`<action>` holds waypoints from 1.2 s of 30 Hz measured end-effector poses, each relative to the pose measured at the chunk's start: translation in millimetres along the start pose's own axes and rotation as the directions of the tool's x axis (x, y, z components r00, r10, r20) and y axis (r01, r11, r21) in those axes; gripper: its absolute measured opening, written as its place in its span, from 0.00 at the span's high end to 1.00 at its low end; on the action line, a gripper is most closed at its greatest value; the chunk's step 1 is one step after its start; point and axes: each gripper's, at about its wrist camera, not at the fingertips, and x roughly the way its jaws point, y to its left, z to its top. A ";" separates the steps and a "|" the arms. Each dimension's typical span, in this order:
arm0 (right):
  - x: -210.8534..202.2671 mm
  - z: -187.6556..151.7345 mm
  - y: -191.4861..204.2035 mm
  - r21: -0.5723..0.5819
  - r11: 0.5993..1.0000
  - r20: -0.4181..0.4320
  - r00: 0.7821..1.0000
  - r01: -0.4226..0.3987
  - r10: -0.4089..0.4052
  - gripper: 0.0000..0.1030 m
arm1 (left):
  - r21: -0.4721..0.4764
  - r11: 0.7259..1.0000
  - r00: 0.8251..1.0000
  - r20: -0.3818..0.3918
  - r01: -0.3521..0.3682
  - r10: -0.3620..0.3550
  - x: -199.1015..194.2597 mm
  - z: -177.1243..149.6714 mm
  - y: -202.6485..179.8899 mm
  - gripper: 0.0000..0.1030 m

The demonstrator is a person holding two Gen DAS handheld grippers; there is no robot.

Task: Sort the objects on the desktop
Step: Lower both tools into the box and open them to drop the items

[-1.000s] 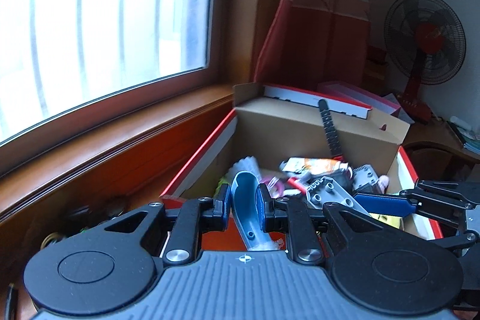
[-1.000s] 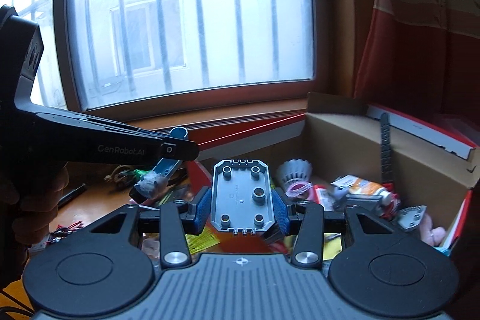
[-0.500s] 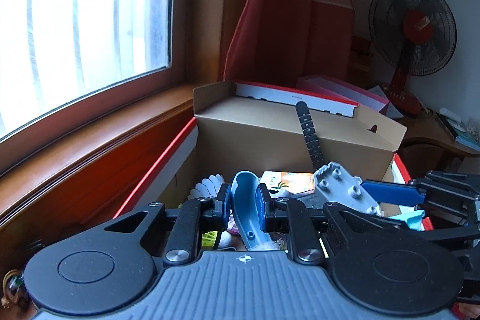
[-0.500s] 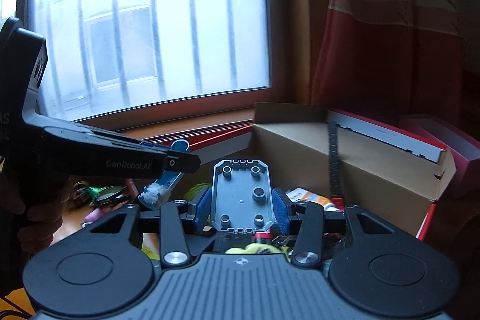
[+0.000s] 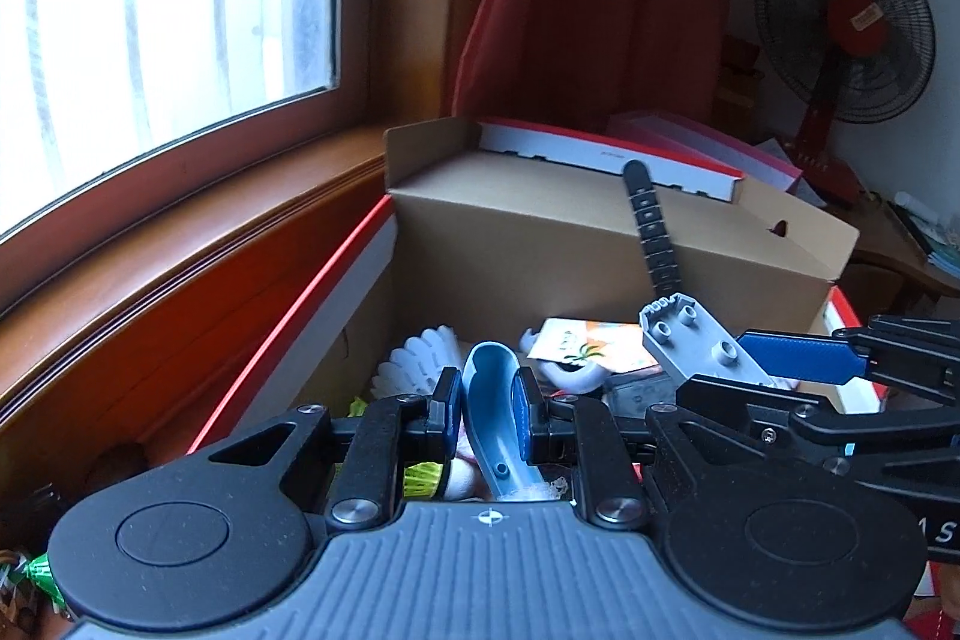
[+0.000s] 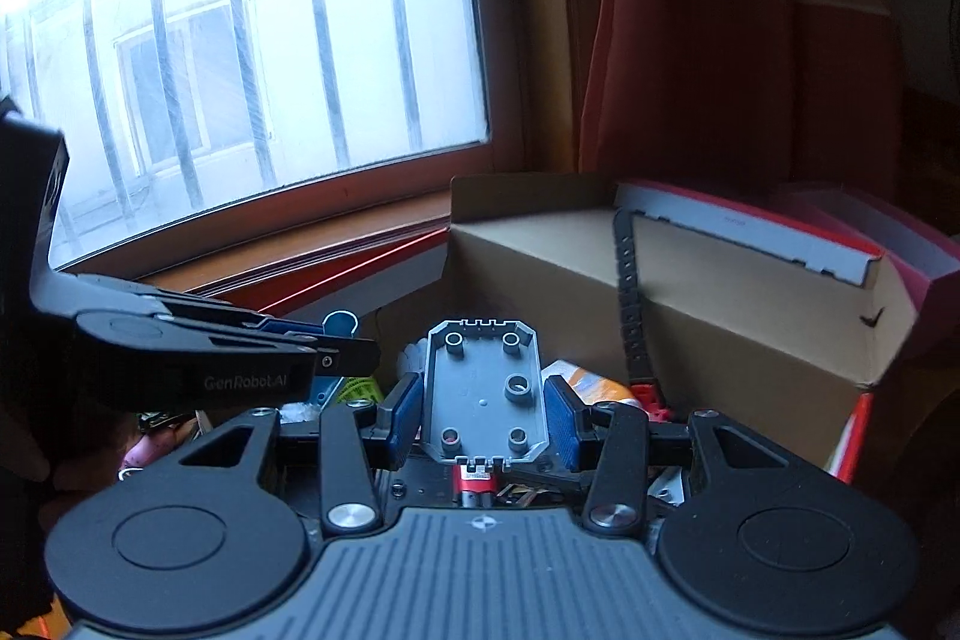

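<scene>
My left gripper (image 5: 489, 409) is shut on a light blue plastic scoop (image 5: 489, 400) and holds it over the open cardboard shoebox (image 5: 540, 232). My right gripper (image 6: 483, 409) is shut on a grey studded plastic plate (image 6: 483, 394), also over the box; the plate shows in the left wrist view (image 5: 696, 346) to the right of the scoop. The box holds a white shuttlecock (image 5: 414, 364), an orange-and-white packet (image 5: 576, 346), a black toothed strap (image 5: 651, 232) leaning on the back wall, and other small items. The left gripper shows at the left of the right wrist view (image 6: 336, 346).
A wooden window sill (image 5: 180, 268) runs along the left. A red curtain (image 5: 600, 40) hangs behind the box. A red standing fan (image 5: 846, 22) and pink boxes (image 5: 720, 142) stand at the back right. Small clutter (image 5: 36, 574) lies at the lower left.
Both grippers have moved forward and to the right, from the box's near edge to over its inside. Each still holds its object.
</scene>
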 end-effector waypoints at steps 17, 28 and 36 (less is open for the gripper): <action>34.8 3.6 18.2 -0.019 1.000 -0.091 0.996 -0.011 0.009 0.55 | -0.044 0.999 0.999 -0.028 -0.022 0.021 7.2 -4.0 18.1 0.81; 27.9 3.7 17.9 -0.004 1.000 -0.079 0.997 -0.019 0.019 0.48 | -0.068 0.997 0.999 -0.024 -0.041 0.039 3.0 -5.6 20.3 0.56; 3.2 1.4 12.6 0.080 0.995 0.001 0.998 -0.060 0.060 0.23 | -0.063 0.993 0.994 0.048 -0.097 0.100 -46.4 -22.4 25.9 0.16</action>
